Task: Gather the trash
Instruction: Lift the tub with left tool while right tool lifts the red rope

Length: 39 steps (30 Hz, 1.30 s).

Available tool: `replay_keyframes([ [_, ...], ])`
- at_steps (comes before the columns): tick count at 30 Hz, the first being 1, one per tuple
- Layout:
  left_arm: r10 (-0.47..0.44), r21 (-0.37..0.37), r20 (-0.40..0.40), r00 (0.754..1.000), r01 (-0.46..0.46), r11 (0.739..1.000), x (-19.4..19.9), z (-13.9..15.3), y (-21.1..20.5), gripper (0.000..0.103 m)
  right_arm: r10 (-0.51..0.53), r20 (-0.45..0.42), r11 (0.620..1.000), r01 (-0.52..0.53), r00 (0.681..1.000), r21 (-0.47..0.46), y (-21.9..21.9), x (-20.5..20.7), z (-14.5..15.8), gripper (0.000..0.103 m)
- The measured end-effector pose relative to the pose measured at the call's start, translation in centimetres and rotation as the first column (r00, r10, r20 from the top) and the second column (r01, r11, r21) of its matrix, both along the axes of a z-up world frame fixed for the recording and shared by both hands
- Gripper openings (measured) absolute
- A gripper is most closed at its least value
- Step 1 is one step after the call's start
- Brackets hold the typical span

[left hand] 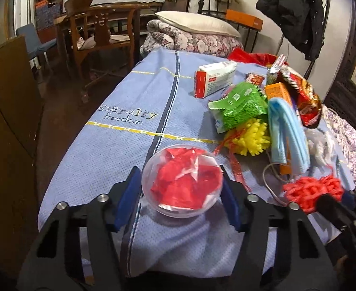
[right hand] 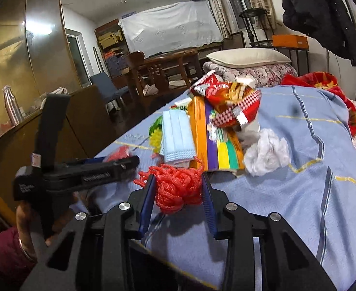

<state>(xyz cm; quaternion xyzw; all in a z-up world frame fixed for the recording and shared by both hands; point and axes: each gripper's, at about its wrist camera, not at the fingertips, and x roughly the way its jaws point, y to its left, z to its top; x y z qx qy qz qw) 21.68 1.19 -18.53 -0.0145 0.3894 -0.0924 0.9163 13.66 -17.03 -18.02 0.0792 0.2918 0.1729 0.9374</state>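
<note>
Pads of the left tool (left hand: 181, 189) press both sides of a clear round container of red scraps (left hand: 182, 180), gripping it on the blue bedspread (left hand: 119, 145). The right tool (right hand: 178, 191) clamps a red foam net (right hand: 176, 185), just right of the left tool. Beyond them lies a litter pile: blue face mask (right hand: 176, 133), orange box (right hand: 198, 131), green wrapper (left hand: 241, 104).
</note>
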Motion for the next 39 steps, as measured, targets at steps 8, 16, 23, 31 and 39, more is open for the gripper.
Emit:
replay_keyframes([
  [8,0.008,0.007,0.065,0.998,-0.008,1.000,-3.0,2.4,1.0,0.055,0.010,-0.016,1.000,-0.009,1.000,0.025,0.1,-1.6,-0.2,0.037],
  [16,0.001,0.030,0.136,0.991,-0.005,1.000,-5.8,5.7,1.2,0.055,-0.035,0.056,0.985,0.025,0.998,0.169,-2.9,-3.1,3.6,0.037],
  [23,0.027,0.075,0.105,0.994,-0.035,0.997,-5.8,3.7,0.5,0.081,-0.085,0.152,0.987,0.062,0.985,0.149,-4.3,-4.7,7.3,0.037],
  [31,0.043,0.118,0.052,0.998,-0.049,0.992,-1.8,0.5,-0.3,0.092,-0.105,0.136,0.988,0.087,0.985,0.129,-5.2,-4.0,6.8,0.038],
  [39,0.017,0.037,-0.011,1.000,-0.017,0.999,-0.9,-0.9,0.2,0.059,-0.119,0.089,0.987,0.108,0.989,0.116,-5.3,-2.9,5.2,0.038],
])
